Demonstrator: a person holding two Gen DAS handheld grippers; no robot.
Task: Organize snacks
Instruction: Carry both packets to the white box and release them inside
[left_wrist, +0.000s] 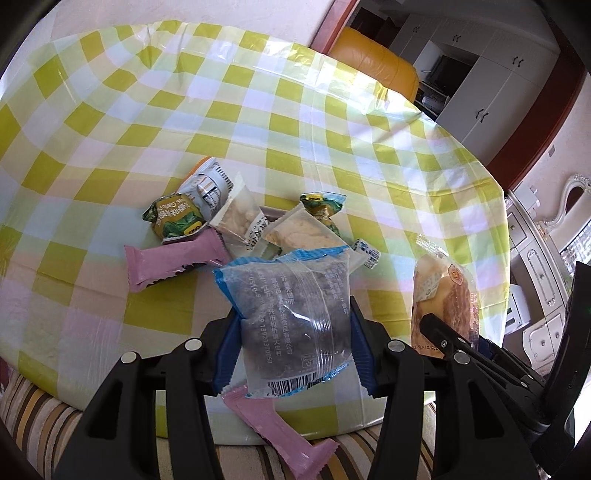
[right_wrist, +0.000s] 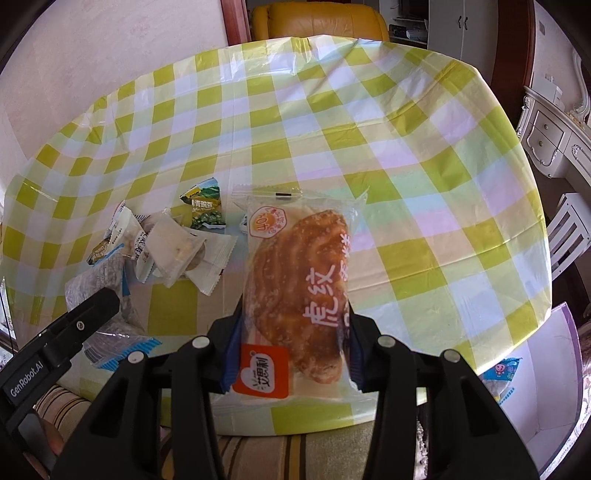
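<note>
Round table under a glossy green, yellow and white checked cloth, bright with daylight glare. Behind it a pale wall, a mustard leather armchair and white cupboards with dark handles. Ornate white carved dresser off right, striped upholstery below the near edge.

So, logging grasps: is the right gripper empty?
No, the right gripper is shut on the striped pastry packet, held between both fingers.

Grey cake packet between tool pads
</note>
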